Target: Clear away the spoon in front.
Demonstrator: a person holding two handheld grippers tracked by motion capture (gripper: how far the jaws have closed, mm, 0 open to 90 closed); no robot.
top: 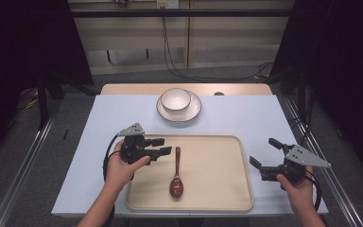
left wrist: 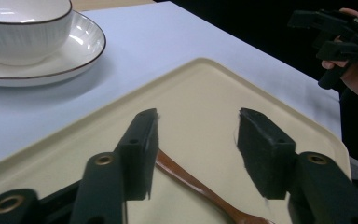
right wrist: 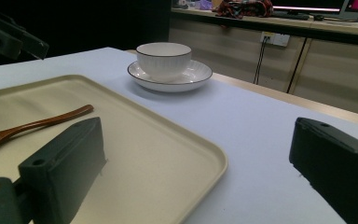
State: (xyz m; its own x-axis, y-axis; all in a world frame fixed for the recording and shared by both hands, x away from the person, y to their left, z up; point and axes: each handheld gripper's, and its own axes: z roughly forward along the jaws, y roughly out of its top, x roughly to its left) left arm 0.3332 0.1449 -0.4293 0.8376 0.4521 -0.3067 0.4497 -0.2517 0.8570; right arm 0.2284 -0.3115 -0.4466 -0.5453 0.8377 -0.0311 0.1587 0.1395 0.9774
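Wooden spoon (top: pixel 176 174) on a cream tray (top: pixel 217 198), seen from above the person's side of the table. The spoon is dark reddish-brown and glossy, with a slim straight handle and a rounded oval bowl; it lies flat in the left half of the tray, handle pointing toward the far rim and bowl toward the near rim. The left gripper (top: pixel 163 146) is held just left of the handle's tip, over the tray's left part, its jaws spread with a clear gap; in the left gripper view the handle (left wrist: pixel 191 184) passes beneath that gap. The right gripper (top: pixel 265 154) stands off the tray's right edge above the pale blue table cover (top: pixel 264 113), jaws wide apart and empty. The right half of the tray is bare, leaving free room between the spoon and the raised right rim. Beyond the tray's far edge, well apart from it, a white bowl (top: pixel 176 100) sits on a dark-rimmed white plate (top: pixel 194 109).
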